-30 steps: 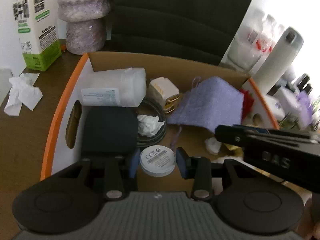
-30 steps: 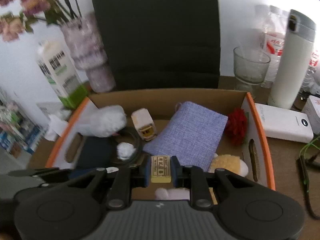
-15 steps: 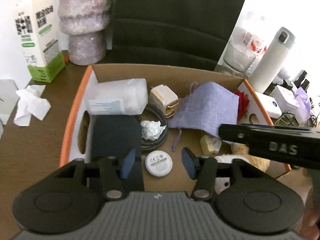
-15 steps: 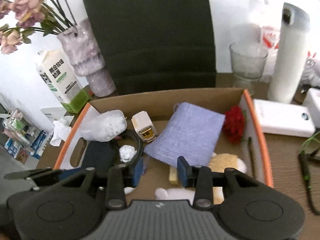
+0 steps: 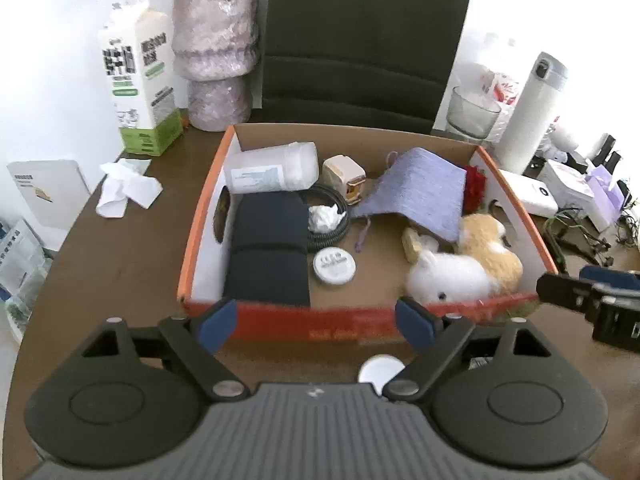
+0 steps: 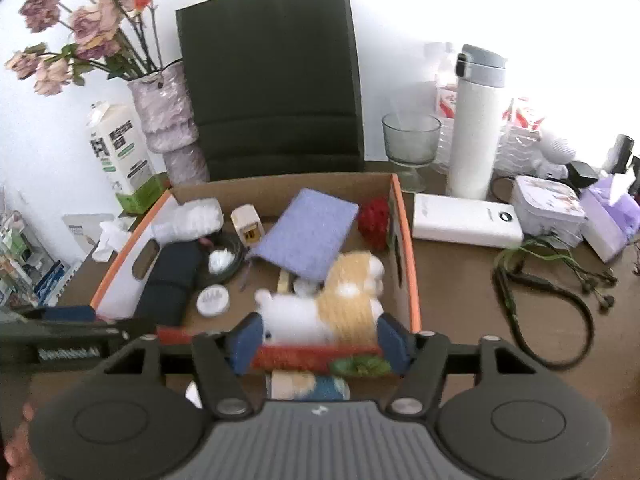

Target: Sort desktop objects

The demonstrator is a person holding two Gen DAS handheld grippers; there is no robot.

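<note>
Box point(image 5: 208, 216) of cardboard, orange-edged, sits on a dark wooden desk point(image 5: 120, 256); both tongs hang over its near wall, pointing down into it.

Left tongs point(image 5: 316, 322): jaws opening, nothing between the blue pads, only the red near wall of the box seen through the gap. Right tongs point(image 6: 318, 338): jaws opening too, empty; near wall and the plush toy point(image 6: 332, 304) lie beyond the gap, not gripped.

Sorted things in the box: round white disc point(image 5: 334, 266) on the floor just beside the dark folded case point(image 5: 268, 252); small yellowish block point(image 5: 412, 240) tucked at the edge of the purple cloth pouch point(image 5: 420, 196), next to the toy. Also a clear lidded tub point(image 5: 272, 168) on its side, a coiled cable point(image 5: 338, 224) with crumpled tissue inside, a cream plug point(image 5: 344, 172), a red flower point(image 6: 374, 220).

Relation for the coming move: what is left to sort lies on the near side of the box, under and close to the tongs. A white round thing point(image 5: 382, 368) shows on the desk just below the left tongs, toward its right finger; left hand is nearer. A cream-and-blue thing point(image 6: 308, 388), partly hidden, lies below the right tongs with something green beside it; its long axis I cannot tell. Judged: each hand has to drop back and down.

Room: milk carton point(image 5: 138, 76), vase point(image 6: 168, 120), dark paper bag, white flask point(image 6: 474, 120), glass bowl, power bank point(image 6: 466, 220), black earphone cable on the right of the desk.
</note>
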